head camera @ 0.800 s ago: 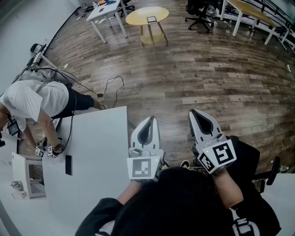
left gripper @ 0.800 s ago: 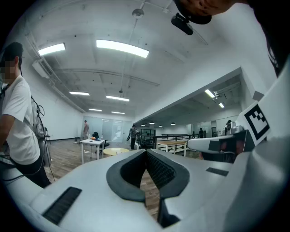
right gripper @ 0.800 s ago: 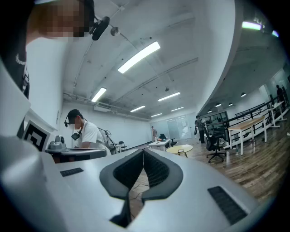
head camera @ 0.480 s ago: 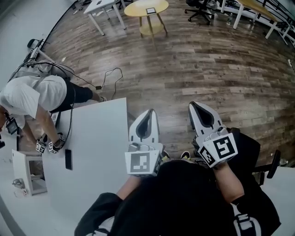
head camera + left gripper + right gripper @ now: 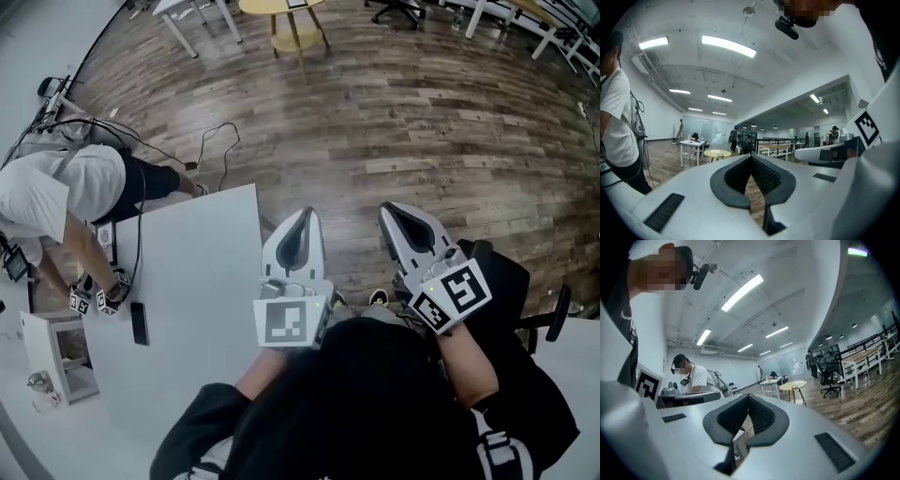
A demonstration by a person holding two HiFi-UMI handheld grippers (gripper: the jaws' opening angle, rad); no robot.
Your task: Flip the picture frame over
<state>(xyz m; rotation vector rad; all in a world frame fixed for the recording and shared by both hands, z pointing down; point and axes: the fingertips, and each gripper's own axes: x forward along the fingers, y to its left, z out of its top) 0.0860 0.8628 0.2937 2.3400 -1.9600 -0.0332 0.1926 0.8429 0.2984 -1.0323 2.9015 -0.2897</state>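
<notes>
Holding level over the wooden floor (image 5: 422, 122): left gripper (image 5: 304, 217) pinched shut on nothing, right gripper (image 5: 394, 211) likewise shut and empty. Off to the left, on the white table (image 5: 206, 281), what looks like the picture frame (image 5: 56, 361) lying flat (long axis hard to call). Well apart from both jaws, nearer the left gripper. Calls for a swing leftward first.

— What sort of place is this?
— An open-plan office or lab: white desks (image 5: 187, 281), swivel chairs (image 5: 829, 377), a round table (image 5: 792, 386), strip lights (image 5: 728, 46), cables (image 5: 217, 142) on the wood floor (image 5: 422, 122).
</notes>
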